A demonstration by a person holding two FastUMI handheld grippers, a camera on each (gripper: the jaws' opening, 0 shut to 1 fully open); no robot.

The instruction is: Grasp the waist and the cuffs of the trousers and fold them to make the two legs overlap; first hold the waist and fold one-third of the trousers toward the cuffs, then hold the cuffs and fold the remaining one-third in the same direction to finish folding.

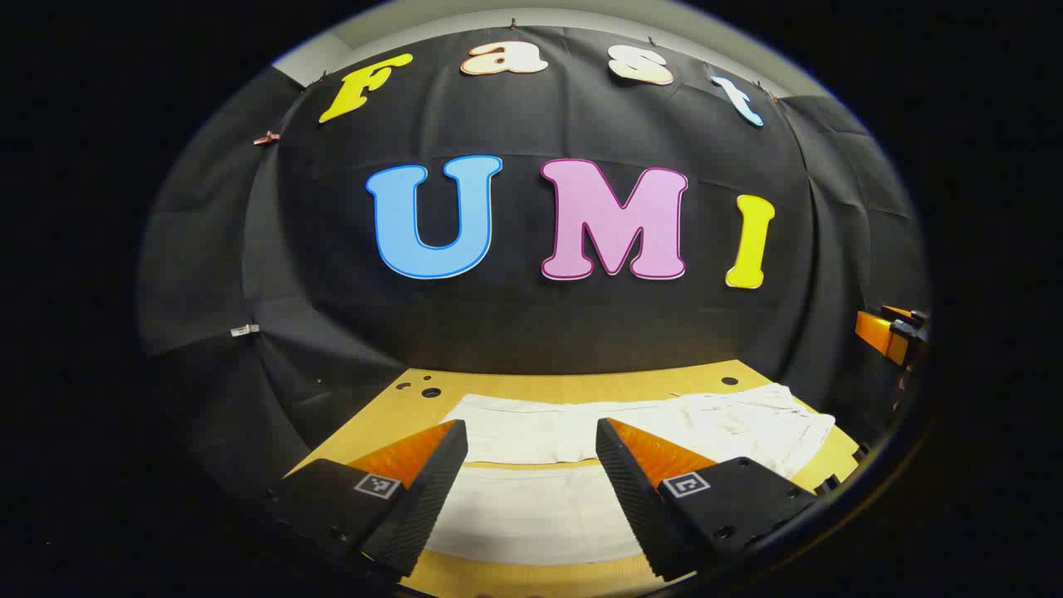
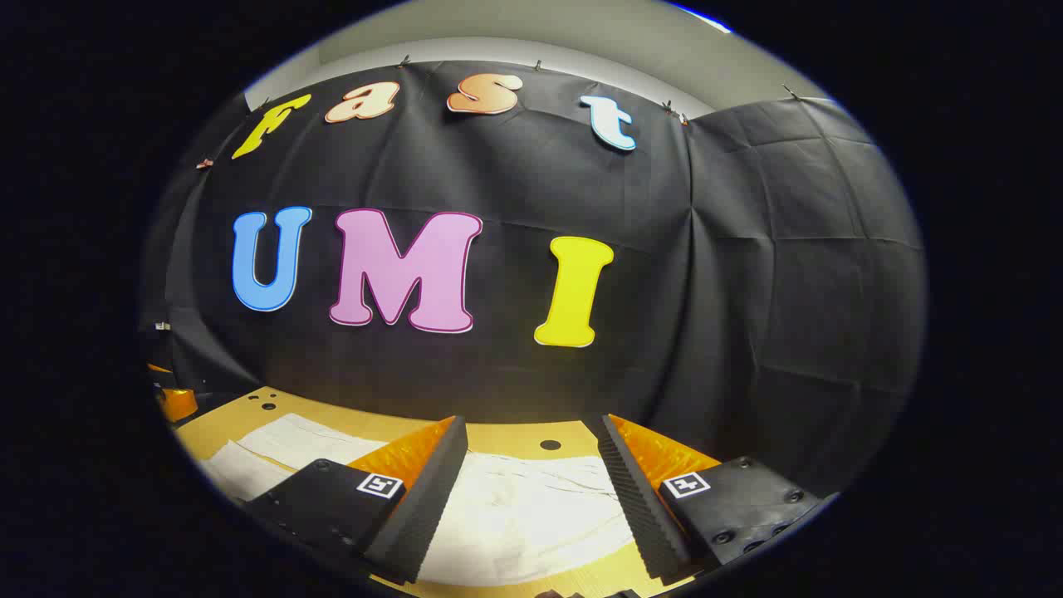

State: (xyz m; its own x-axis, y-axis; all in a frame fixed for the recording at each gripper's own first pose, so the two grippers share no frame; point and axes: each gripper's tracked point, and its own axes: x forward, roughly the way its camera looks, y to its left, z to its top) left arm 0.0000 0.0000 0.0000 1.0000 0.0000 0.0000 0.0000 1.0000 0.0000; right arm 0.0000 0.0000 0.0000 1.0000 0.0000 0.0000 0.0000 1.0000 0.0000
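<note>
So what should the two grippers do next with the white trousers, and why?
Probably lower both and pinch the near edge. The left gripper and right gripper are open above the trousers, which lie flat on the table with the legs apart, nothing grasped.

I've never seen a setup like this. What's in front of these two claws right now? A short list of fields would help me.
garment: white trousers lying flat, legs apart, not yet folded
surface: wooden table with small round holes
left gripper: open, above the trousers, holding nothing
right gripper: open, above the trousers, holding nothing
backdrop: black cloth wall
fold progress: none visible
</note>
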